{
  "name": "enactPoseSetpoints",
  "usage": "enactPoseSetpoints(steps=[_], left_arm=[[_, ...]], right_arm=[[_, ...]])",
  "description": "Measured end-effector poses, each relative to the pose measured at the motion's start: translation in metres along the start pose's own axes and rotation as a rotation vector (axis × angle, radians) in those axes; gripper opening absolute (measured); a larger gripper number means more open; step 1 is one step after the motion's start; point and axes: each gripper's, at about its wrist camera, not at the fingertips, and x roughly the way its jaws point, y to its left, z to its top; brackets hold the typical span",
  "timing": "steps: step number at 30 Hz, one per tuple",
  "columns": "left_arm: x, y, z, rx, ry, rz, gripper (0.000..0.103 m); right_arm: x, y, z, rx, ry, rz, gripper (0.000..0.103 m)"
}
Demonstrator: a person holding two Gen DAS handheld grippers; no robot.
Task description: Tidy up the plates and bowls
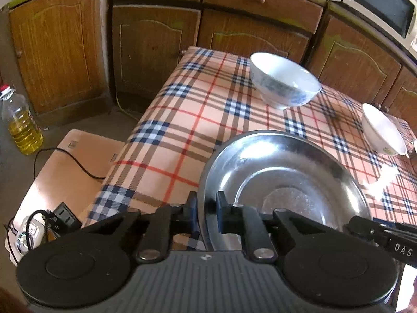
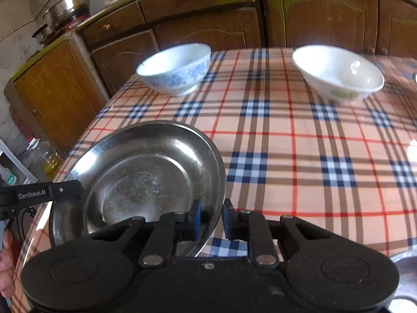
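Gripper bodies hide steel plate (image 1: 286,172) near rim where both clamp.

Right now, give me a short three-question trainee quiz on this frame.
1. True or false: both grippers are shut on the steel plate.
2. How many ceramic bowls stand on the checked tablecloth?
3. Which bowl has blue flowers: A) the one nearer the table's left edge, B) the other?

Key:
1. True; left gripper and right gripper each pinch its rim.
2. Two: blue-patterned bowl, white bowl.
3. A.
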Motion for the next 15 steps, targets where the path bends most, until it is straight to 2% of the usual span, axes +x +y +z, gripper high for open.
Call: enactPoseSetpoints(steps=[5,15], left_arm=[[-0.013,-0.001,0.000,0.002,-0.030,-0.010,0.016],[-0.055,-0.015,-0.004,0.019,-0.099,0.017,0.016]], right_arm=[[-0.016,0.003,0.003,-0.023,-0.040,-0.007,0.022],[-0.055,0.004,0.006,-0.041,-0.095,0.001,0.022]])
